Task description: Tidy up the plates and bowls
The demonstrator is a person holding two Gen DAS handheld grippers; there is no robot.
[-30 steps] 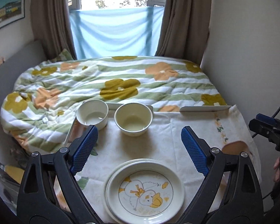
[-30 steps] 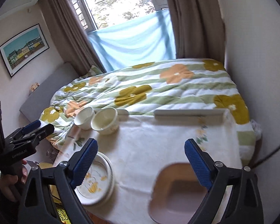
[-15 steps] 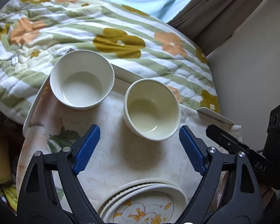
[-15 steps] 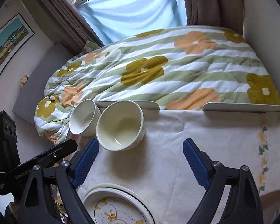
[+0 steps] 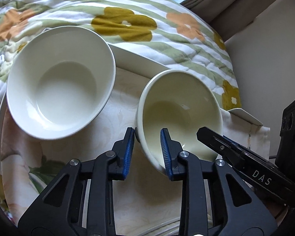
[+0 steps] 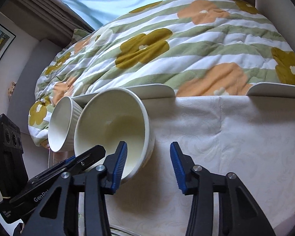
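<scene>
White bowl (image 5: pixel 59 82) at 10 o'clock on tablecloth (image 5: pixel 120 102), untouched. Left gripper (image 5: pixel 147 149) jaws just closed, astride near rim of cream bowl (image 5: pixel 179 114) at 3 o'clock, one pad outside, one inside; contact looks made. Right gripper (image 6: pixel 147 163) jaws just narrowing, left pad inside cream bowl, right pad over bare cloth, not gripping. Quilt (image 6: pixel 186 49) at 12 o'clock.

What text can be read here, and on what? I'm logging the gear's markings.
"DAS", on the right tongs' black arm.
"GenRo", cut off, on the left tongs' black arm.
Small white print lower on that arm: too small to read.
Bowls and cloth: no text.
</scene>
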